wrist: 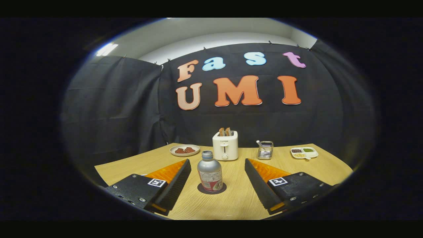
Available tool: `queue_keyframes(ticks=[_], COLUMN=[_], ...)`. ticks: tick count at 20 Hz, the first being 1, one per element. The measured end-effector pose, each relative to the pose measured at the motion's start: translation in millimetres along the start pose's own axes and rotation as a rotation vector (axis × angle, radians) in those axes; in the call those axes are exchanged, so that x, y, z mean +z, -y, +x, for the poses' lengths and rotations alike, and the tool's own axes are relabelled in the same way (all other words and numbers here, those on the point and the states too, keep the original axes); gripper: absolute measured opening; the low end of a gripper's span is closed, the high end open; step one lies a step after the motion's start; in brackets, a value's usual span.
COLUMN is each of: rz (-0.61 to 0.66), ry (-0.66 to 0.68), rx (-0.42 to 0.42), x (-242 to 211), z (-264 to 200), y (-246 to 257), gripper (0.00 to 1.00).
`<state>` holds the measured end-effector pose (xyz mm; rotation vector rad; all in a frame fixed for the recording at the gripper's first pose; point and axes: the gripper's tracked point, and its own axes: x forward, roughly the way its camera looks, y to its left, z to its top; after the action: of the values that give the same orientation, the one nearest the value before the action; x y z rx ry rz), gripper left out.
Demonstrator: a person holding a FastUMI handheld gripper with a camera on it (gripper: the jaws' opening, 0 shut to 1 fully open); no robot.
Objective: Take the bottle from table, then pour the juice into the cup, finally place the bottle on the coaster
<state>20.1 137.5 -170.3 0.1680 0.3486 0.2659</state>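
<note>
On the coaster (211,189) the bottle (210,171) stood upright between the gripper (218,170)'s wide-spread fingers; last step apparently done, only backing away remained.

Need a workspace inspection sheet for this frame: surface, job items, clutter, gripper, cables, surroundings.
Surface: wooden table, flat, dry.
Job's things: uncapped bottle upright on dark round coaster; cup: nothing seen.
Clutter: white toaster holding toast, plate of food, clear container with spoon, sectioned dish, all beyond the bottle.
Gripper: gripper open, fingers either side of the bottle, apart from it.
Cables: nothing seen.
Surroundings: black cloth booth wall.
</note>
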Motion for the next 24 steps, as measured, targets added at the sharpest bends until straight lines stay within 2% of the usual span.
queue_keyframes(ticks=[4, 11, 15, 20, 24], rz=[-0.038, -0.094, -0.108, -0.099, -0.146], ry=[0.051, 0.083, 0.090, 0.116, 0.155], rx=[-0.029, -0.101, -0.143, -0.142, -0.161], x=[19, 25, 22, 25, 33], z=[-30, -73, -87, -99, -103], y=[10, 33, 45, 47, 51], gripper=[0.97, 0.97, 0.97, 0.97, 0.97])
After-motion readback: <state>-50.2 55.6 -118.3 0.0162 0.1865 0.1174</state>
